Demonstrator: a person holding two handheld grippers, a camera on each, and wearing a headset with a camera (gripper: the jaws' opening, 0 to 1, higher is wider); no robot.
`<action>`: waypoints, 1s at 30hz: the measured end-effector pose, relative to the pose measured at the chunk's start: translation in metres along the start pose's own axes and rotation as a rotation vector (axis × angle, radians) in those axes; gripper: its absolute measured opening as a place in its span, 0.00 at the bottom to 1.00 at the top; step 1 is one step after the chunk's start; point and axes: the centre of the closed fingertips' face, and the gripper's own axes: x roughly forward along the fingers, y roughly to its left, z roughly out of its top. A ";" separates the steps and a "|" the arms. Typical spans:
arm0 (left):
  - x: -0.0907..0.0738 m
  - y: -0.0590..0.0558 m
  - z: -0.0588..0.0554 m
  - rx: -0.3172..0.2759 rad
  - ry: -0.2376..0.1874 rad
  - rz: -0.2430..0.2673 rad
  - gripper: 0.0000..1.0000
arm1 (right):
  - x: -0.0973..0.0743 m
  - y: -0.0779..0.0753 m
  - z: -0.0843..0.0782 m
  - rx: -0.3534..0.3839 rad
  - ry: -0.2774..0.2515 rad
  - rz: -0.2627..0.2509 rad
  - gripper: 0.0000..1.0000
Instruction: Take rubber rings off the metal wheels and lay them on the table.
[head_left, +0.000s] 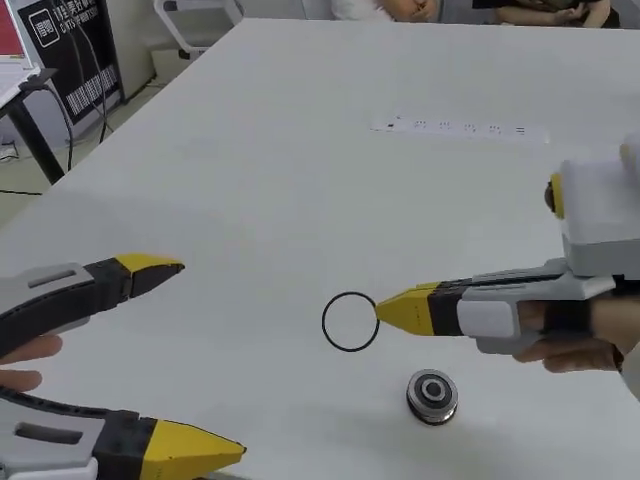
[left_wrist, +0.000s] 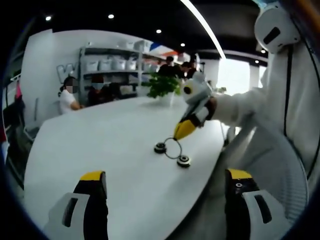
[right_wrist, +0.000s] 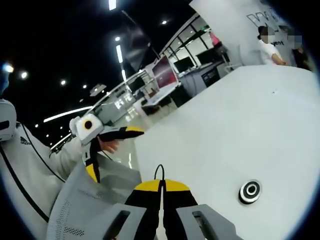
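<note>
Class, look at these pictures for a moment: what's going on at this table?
A person works at a white table with a gripper in each hand. The right gripper is shut on the edge of a black rubber ring, which is free of any wheel; whether it touches the table is unclear. A metal wheel lies close by, and a second wheel beyond the ring. The left gripper is open, holding nothing.

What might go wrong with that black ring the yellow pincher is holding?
The right gripper pinches the rubber ring only at a thin bit of its edge, so it might slip out or spring away before reaching the table. The metal wheel lies close by, so the ring could land on it instead of the table.
</note>
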 end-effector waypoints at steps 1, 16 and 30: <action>0.000 0.000 0.000 -0.005 -0.004 0.000 1.00 | 0.002 -0.001 -0.002 -0.003 0.012 0.001 0.00; 0.000 0.002 -0.005 0.003 0.014 -0.003 1.00 | 0.030 -0.035 -0.036 0.014 0.143 -0.057 0.00; 0.002 -0.002 -0.008 0.002 0.034 -0.021 1.00 | 0.035 -0.058 -0.055 0.017 0.189 -0.119 0.00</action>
